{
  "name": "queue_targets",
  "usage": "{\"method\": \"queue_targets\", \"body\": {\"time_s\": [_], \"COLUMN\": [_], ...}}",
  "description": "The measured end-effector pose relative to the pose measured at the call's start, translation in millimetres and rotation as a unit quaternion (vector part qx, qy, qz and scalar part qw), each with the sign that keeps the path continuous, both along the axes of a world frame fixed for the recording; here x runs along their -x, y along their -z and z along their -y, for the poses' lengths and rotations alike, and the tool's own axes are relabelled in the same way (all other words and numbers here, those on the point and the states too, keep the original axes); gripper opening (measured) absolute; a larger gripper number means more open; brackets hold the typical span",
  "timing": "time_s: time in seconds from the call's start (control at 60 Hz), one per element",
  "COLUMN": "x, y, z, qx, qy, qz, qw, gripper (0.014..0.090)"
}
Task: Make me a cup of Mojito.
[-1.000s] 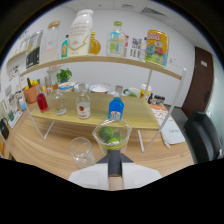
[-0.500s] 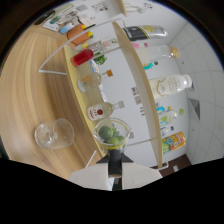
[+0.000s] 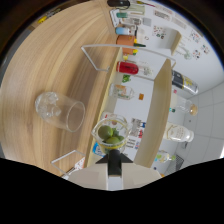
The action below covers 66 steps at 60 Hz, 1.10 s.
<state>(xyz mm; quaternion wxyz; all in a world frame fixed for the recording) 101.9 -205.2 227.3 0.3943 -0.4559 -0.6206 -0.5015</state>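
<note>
The gripper (image 3: 114, 159) pinches a clear cup (image 3: 111, 136) that holds green lime pieces (image 3: 109, 134), its fingers pressed against the cup's lower part, and the whole view is tipped steeply sideways. An empty glass (image 3: 61, 111) stands on the wooden table (image 3: 55, 65) just beside the held cup, and bottles (image 3: 126, 67) line the shelf (image 3: 159, 115) beyond.

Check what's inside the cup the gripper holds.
Green lime pieces fill the clear cup held in the gripper. Its bottom is covered by the limes and fingers.
</note>
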Motion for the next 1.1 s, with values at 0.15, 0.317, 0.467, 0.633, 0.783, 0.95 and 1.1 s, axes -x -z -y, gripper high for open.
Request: {"method": "queue_targets", "body": {"time_s": [0.15, 0.317, 0.467, 0.633, 0.783, 0.95, 1.1], "x": [0.0, -4.4, -28.0, -85.8, -135.6, -156.3, -159.9], "y": [3.8, -11.2, -40.8, -12.5, 63.8, 144.8, 196.8], "z": [1.6, 7.1, 23.8, 43.7, 55.0, 64.2, 69.1], "qx": [0.003, 0.003, 0.004, 0.036, 0.079, 0.135, 0.175], "qy": [-0.001, 0.027, 0.096, 0.196, 0.278, 0.333, 0.367], "qz": [-0.023, -0.177, -0.430, -0.661, -0.728, -0.735, -0.734], "qw": [1.000, 0.984, 0.898, 0.723, 0.622, 0.575, 0.543], "gripper": [0.0152, 0.0152, 0.0153, 0.0153, 0.0153, 0.0153, 0.0152]}}
